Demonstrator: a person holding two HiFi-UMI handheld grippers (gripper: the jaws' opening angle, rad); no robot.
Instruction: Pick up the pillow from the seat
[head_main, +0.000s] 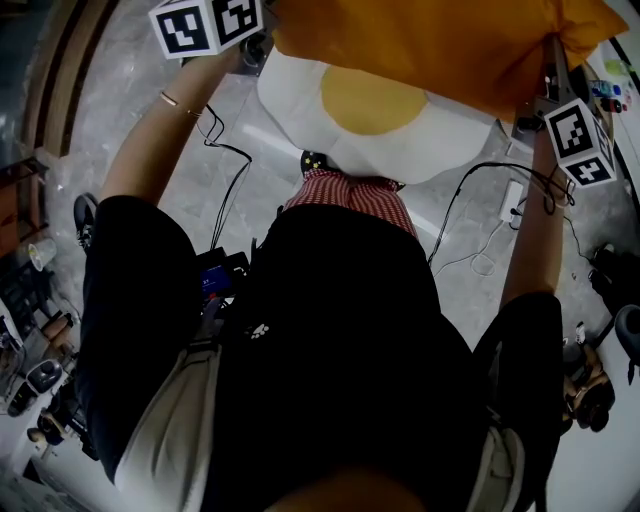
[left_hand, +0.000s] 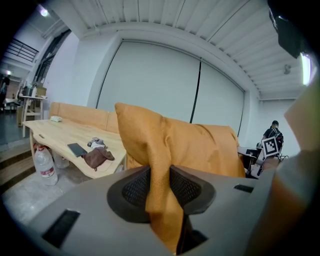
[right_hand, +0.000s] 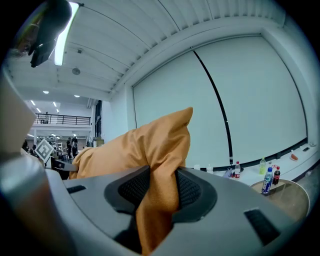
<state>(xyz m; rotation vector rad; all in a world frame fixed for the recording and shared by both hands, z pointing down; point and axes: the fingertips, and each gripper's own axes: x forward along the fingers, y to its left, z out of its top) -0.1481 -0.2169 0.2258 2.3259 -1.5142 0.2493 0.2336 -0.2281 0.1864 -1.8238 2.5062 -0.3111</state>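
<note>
The left claw (left_hand: 161, 189) is clamped on one corner of the orange pillow (head_main: 420, 45), and the right claw (right_hand: 159, 192) is clamped on the opposite corner. The pillow hangs in the air between them, over a fried-egg cushion (head_main: 370, 120).

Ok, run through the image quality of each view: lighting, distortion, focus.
Head view: even light on the orange pillow, but the person's dark clothes lose detail. Left gripper view: black corners, ceiling slats bowed by the wide lens, left gripper soft up close. Right gripper view: same bowing, a strip light blown out, right gripper slightly soft.
</note>
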